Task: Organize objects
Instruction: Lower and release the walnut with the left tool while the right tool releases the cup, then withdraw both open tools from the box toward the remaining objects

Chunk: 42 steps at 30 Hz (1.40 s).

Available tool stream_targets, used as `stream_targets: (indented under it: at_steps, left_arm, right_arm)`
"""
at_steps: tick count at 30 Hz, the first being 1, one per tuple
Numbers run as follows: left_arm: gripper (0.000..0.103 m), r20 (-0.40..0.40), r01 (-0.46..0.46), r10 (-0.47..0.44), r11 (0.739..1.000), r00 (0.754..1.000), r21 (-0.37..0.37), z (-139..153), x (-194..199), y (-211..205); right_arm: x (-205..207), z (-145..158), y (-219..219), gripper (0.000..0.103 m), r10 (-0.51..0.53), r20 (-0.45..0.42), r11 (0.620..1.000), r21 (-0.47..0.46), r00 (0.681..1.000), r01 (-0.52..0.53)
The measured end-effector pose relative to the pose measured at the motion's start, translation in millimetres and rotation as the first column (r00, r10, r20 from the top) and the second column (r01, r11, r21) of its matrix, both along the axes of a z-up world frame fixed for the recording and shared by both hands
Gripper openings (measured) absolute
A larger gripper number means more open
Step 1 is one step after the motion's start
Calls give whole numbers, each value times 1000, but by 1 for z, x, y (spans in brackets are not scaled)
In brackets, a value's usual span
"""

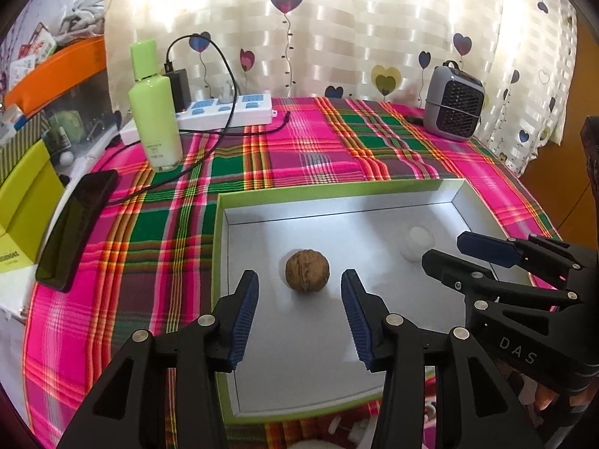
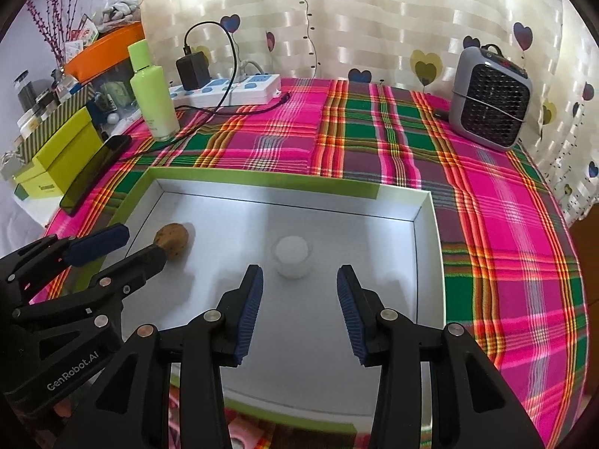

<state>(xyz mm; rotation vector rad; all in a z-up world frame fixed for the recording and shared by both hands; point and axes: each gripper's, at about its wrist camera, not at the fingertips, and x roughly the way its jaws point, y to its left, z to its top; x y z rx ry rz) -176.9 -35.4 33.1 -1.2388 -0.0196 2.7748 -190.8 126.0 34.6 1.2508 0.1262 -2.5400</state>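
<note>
A shallow white box lid with a green rim (image 1: 221,247) (image 2: 426,247) lies on the plaid tablecloth. Inside it a brown walnut (image 1: 307,270) (image 2: 173,240) sits at the left and a small white translucent cup (image 1: 416,242) (image 2: 292,256) at the right. My left gripper (image 1: 299,288) is open and empty, its fingers either side of and just short of the walnut. My right gripper (image 2: 299,284) is open and empty, just short of the cup. Each gripper also shows in the other's view, the right one (image 1: 453,250) and the left one (image 2: 138,247).
A green lotion bottle (image 1: 155,112), a power strip with a charger and cable (image 1: 228,106), a dark phone (image 1: 78,224) and a small grey heater (image 1: 453,103) stand on the table. Yellow-green boxes (image 2: 56,157) and clutter are at the left. A heart-print curtain hangs behind.
</note>
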Motion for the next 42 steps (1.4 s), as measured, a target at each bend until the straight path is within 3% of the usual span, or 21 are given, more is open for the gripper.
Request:
stream_targets:
  at_steps: [4, 26, 37, 42]
  left_arm:
    - [45, -13, -8, 8, 1000, 1000, -7, 3, 11, 1]
    - [45, -81, -34, 32, 999, 996, -23, 13, 79, 1]
    - [45, -95, -28, 29, 999, 995, 15, 15, 109, -11]
    - [45, -101, -23, 25, 1000, 995, 16, 13, 121, -18]
  right_arm:
    - [12, 6, 2, 52, -4, -15, 1000, -18, 1000, 3]
    - [77, 16, 16, 52, -42, -71, 997, -63, 997, 38]
    - [110, 23, 22, 52, -44, -157, 999, -21, 987, 41]
    - [120, 21, 30, 52, -44, -155, 999, -38, 987, 38]
